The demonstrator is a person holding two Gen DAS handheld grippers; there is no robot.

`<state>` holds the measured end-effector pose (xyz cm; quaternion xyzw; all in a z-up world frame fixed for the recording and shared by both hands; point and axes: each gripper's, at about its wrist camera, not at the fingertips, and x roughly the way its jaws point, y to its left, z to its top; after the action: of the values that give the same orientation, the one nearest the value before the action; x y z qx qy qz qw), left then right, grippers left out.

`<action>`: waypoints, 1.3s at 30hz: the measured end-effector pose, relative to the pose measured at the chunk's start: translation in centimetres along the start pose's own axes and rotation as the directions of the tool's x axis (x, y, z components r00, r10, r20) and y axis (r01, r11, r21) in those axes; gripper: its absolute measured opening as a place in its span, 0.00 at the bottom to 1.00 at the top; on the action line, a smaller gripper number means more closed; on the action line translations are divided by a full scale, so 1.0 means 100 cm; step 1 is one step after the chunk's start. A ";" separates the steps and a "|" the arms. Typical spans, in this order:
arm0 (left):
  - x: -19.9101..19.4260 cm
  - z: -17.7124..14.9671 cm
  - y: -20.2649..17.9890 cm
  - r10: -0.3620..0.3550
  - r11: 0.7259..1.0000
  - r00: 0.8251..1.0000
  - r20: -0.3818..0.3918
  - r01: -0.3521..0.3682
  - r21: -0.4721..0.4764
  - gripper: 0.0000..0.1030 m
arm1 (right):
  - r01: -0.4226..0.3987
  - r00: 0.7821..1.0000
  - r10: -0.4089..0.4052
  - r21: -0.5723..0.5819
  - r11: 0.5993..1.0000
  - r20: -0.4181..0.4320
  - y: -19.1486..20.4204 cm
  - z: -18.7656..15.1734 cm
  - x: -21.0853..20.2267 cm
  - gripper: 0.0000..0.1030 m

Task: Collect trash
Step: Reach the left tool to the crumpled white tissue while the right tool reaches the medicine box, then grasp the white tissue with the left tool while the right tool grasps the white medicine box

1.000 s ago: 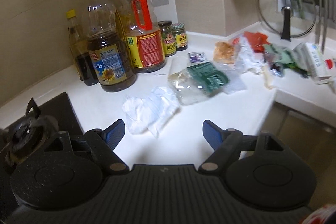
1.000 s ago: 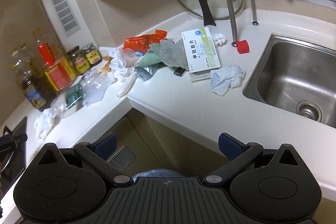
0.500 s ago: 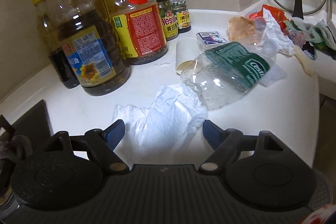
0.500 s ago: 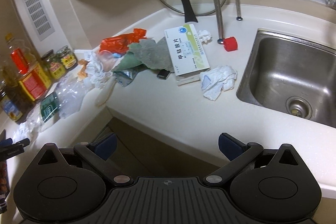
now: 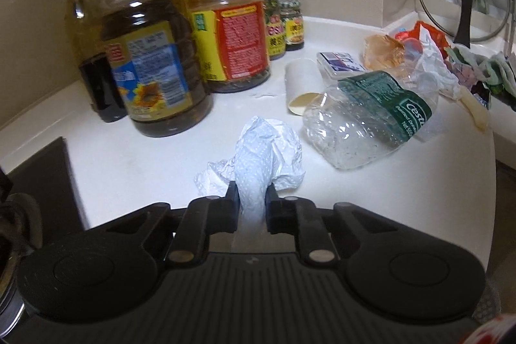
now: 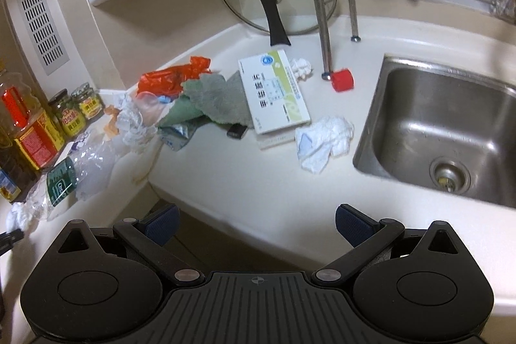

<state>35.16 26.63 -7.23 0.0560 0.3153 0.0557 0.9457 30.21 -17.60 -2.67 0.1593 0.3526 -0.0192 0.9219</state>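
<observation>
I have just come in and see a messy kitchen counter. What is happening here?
A person is collecting trash with two hand-held tools. The left tool has just closed on a crumpled white paper towel beside the crushed plastic bottle. The right tool is open and empty near the sink.

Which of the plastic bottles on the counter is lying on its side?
The clear crushed bottle with the green label, beside the tissue. The oil bottles near the wall all stand upright.
</observation>
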 end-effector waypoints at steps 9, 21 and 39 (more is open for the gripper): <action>-0.056 0.009 0.008 0.073 0.994 0.995 0.063 -0.067 -0.086 0.13 | -0.021 0.992 0.035 -0.111 0.994 0.121 -0.007 0.040 0.031 1.00; -0.085 0.027 -0.044 0.122 0.984 0.988 0.090 -0.108 -0.144 0.13 | -0.070 0.992 0.091 -0.227 0.971 0.085 -0.029 0.082 0.121 0.88; -0.106 0.027 -0.131 0.128 0.979 0.989 0.077 -0.114 -0.166 0.13 | -0.176 0.982 0.185 -0.202 0.963 0.026 -0.049 0.111 0.157 0.68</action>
<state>29.25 12.01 -0.70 0.0006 0.2642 0.1359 0.9548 48.42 -24.45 -6.53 0.0976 0.3162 0.0967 0.9387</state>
